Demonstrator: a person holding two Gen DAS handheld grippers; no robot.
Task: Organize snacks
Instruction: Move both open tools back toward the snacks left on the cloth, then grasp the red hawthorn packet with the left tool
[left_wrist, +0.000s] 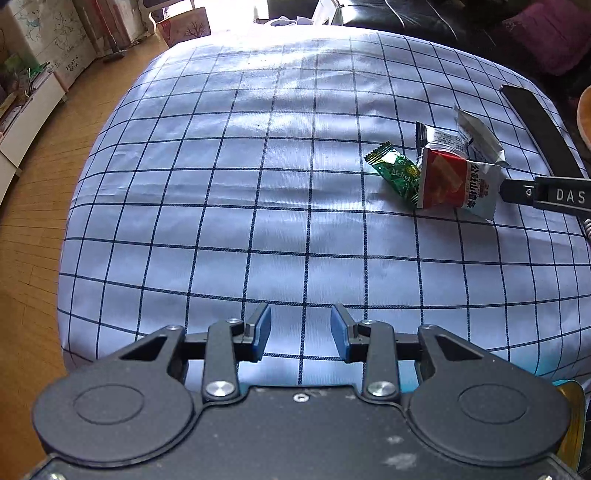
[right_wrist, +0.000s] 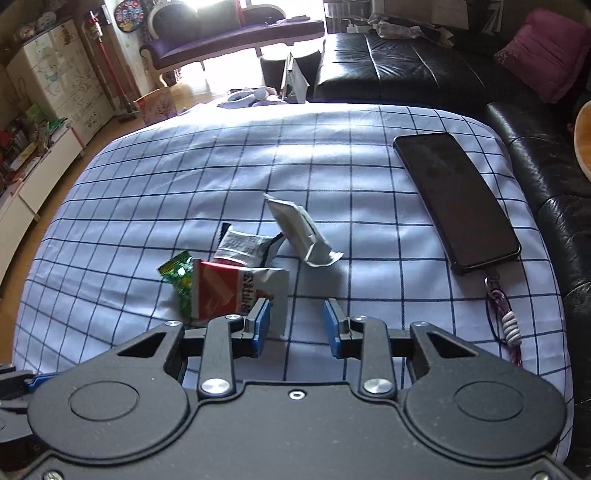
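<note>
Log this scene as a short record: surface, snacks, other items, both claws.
surface: checked blue cloth
snacks: red-and-white packet, green packet, two silver-grey packets, bunched together
other items: black phone with a charm strap
left claw: open, nothing between the pads
right claw: open, red-and-white packet's edge by one pad

Left hand-held gripper (left_wrist: 301, 334) & right (right_wrist: 295, 328); jaws apart, angled down

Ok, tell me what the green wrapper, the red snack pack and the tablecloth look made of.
Green wrapper: glossy plastic film, shiny with crimped ends. Red snack pack: crinkly foil-like plastic, likely metallised, given its silvery creased end. Tablecloth: woven fabric, matte and softly wrinkled.
</note>
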